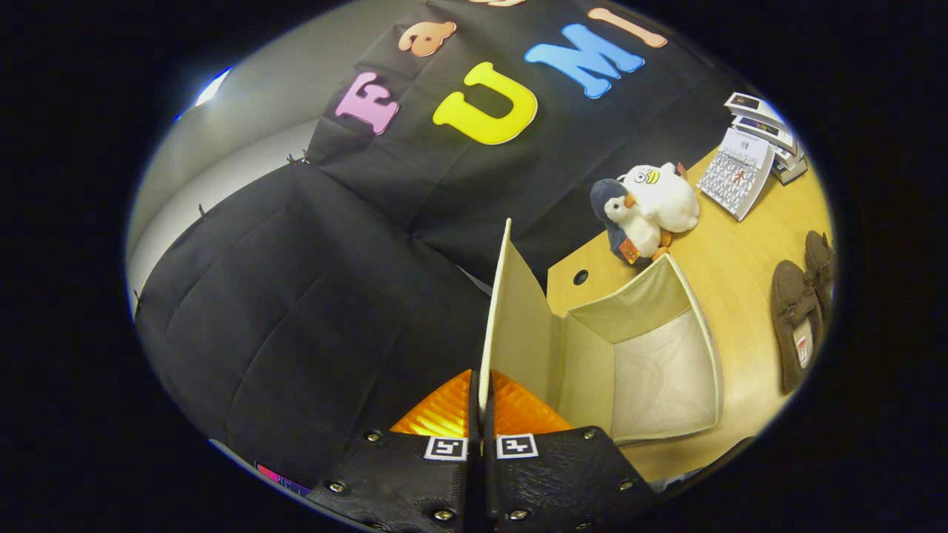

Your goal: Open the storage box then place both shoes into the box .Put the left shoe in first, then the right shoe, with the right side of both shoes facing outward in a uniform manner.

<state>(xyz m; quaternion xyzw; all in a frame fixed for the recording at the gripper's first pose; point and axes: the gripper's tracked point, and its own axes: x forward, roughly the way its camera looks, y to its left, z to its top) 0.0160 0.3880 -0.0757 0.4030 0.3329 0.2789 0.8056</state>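
Between the gripper (483, 414) fingers stands the cream fabric lid flap (511, 311) of the cream fabric storage box (652, 370); both fingers pinch its edge, presumably holding the box open; the gripper points along the flap, tilted; beyond the box lie two brown suede shoes (798, 318), well apart, on the pale wooden table (740, 266).

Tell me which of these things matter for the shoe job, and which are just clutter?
For the job: cream fabric storage box, its lid pinched by the hand-held gripper; two brown suede shoes.
Lying about: plush penguin, white plush duck, desk calendar.
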